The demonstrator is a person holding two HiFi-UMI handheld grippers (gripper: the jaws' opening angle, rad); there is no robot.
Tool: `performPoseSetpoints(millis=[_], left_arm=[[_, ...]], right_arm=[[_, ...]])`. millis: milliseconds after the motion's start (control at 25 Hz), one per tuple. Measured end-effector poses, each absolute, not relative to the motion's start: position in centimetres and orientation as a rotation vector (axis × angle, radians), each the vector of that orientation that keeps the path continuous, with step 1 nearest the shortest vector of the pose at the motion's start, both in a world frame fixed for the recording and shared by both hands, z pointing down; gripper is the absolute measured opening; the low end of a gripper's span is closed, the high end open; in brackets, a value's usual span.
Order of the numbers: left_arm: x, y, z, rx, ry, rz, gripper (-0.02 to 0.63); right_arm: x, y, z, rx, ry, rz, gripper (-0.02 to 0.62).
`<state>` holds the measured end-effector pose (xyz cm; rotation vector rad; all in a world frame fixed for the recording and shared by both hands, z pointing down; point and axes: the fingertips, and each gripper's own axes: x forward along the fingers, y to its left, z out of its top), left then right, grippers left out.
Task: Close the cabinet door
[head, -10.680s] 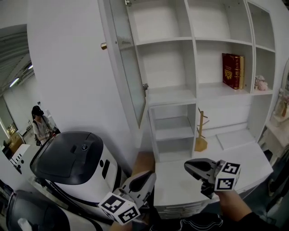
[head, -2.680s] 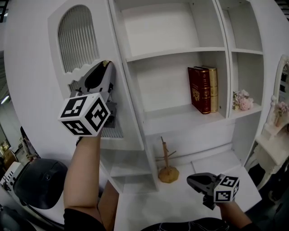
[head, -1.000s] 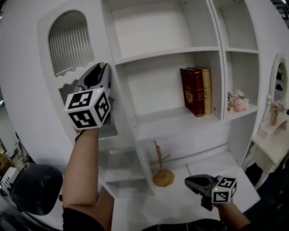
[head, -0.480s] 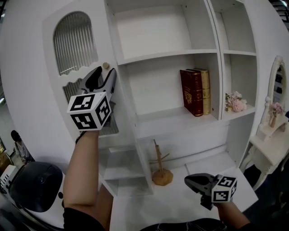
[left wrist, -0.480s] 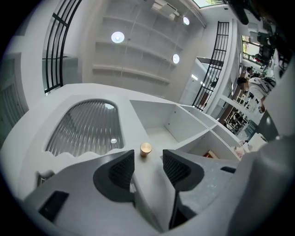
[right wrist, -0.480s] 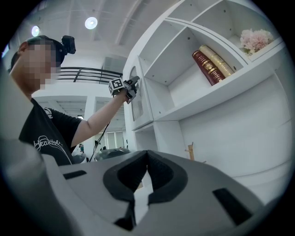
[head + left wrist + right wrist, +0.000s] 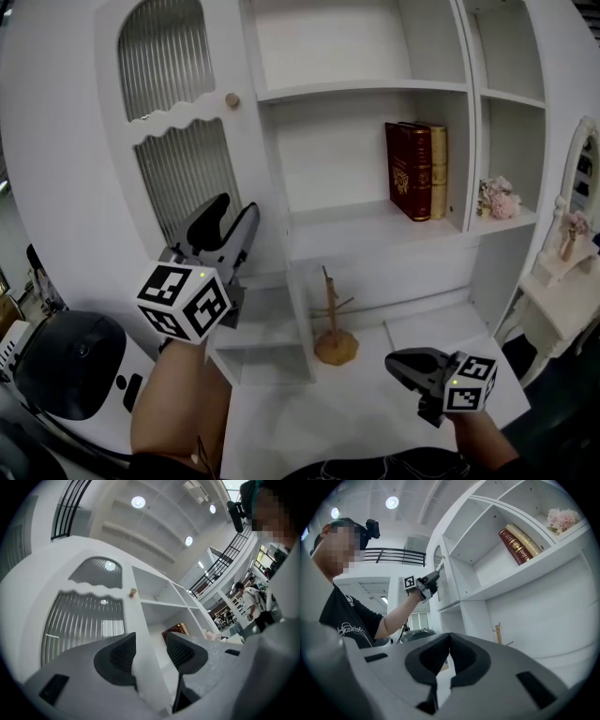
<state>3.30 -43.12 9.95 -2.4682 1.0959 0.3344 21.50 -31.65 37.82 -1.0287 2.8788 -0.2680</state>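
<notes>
Left gripper [image 7: 234, 210] lower, fingers [image 7: 117, 657] newly wide

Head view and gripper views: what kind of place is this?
Likely a home-style set inside a large hall: white cabinet with books, a wooden stand, and balcony railings under ceiling lights.

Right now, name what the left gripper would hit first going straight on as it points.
The cabinet door: its white edge strip, below the knob, lies dead ahead between the left gripper's fingers, which have just been opening. Distance unclear.
</notes>
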Motion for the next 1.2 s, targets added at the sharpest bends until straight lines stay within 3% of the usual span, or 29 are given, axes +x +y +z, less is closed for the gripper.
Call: performPoseSetpoints(millis=[400, 800, 1200], left_arm=[[3.7, -35.4, 28.4, -2.923, 1.014, 0.149, 0.189], [6.0, -28.9, 38.0, -3.243, 0.789, -0.005, 0.178], [2.0, -24.4, 42.2, -3.375, 0.79, 0.017, 0.038]], right_arm=[[16.9, -30.3, 39.0, -0.915, 2.939, -0.307, 0.006], [12.1, -28.2, 39.7, -0.881, 2.909, -0.382, 0.006], [7.6, -24.6, 42.9, -0.936, 2.884, -0.515, 0.006]])
